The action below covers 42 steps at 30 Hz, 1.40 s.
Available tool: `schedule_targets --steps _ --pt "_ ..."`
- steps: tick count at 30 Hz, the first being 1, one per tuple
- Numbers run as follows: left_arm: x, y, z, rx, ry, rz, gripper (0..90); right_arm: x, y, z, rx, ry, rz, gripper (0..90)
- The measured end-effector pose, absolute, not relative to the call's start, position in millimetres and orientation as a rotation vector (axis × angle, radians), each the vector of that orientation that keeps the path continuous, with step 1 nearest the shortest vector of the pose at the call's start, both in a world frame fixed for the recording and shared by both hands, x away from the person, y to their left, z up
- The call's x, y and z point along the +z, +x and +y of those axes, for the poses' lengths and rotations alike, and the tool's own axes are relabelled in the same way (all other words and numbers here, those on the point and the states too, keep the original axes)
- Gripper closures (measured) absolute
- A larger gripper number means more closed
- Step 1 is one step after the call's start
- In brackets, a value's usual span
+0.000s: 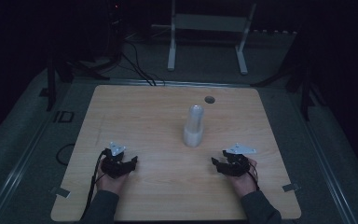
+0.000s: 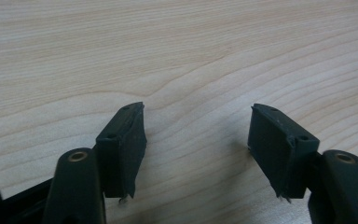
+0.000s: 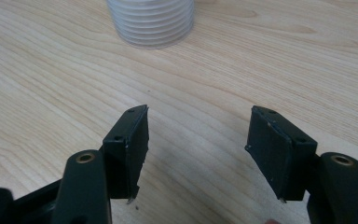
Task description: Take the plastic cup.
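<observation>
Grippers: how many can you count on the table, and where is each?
2. The left gripper rests near the table's front left, jaws apart and empty; the right gripper sits front right, also open and empty.

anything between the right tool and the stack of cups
Nothing: bare wooden table lies between the right tool and the stack of cups, seen in the right gripper view.

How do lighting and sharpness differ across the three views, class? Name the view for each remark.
High view: dim and underexposed, the surroundings almost black, the table muted, the translucent cup stack soft-edged. Left gripper view: bright and even, wood grain crisp, faint shadow beneath the left hand-held gripper. Right gripper view: equally bright, the right hand-held gripper sharp, the stack's ribbed base cropped at the top edge.
</observation>
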State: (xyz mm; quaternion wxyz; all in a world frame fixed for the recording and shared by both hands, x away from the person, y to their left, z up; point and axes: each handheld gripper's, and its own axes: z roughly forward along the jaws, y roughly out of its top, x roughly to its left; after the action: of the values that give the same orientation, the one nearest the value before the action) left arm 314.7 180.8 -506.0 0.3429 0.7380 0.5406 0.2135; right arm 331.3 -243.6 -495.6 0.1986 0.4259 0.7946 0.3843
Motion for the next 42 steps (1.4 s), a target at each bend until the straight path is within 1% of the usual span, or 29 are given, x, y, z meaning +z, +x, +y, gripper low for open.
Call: schedule_targets --steps 6,12,15,19,23,29,33,37,42 --pt "-504 313 183 0.517 1.869 1.381 37.8 -494 329 -243 1.079 1.190 2.218 38.3" --pt "-502 312 182 0.503 1.858 1.367 37.8 -494 329 -241 1.076 1.188 2.220 38.3" --pt "-500 311 179 0.503 1.875 1.330 37.6 -491 327 -239 1.074 1.177 2.227 39.6" --pt "-491 311 176 0.496 1.871 1.276 37.6 -485 325 -236 1.093 1.164 2.235 44.2" --pt "-484 312 172 0.501 1.884 1.255 37.0 -479 326 -233 1.089 1.135 2.245 45.0" --pt "-478 313 166 0.498 1.875 1.226 36.4 -470 329 -233 1.108 1.125 2.230 43.7" --pt "-471 316 155 0.509 1.888 1.174 35.7 -459 335 -231 1.160 1.124 2.214 41.7" --pt "-469 322 147 0.480 1.887 1.148 35.5 -454 339 -230 1.174 1.130 2.208 38.0" --pt "-464 330 132 0.480 1.882 1.094 35.5 -444 344 -229 1.198 1.112 2.194 37.2"
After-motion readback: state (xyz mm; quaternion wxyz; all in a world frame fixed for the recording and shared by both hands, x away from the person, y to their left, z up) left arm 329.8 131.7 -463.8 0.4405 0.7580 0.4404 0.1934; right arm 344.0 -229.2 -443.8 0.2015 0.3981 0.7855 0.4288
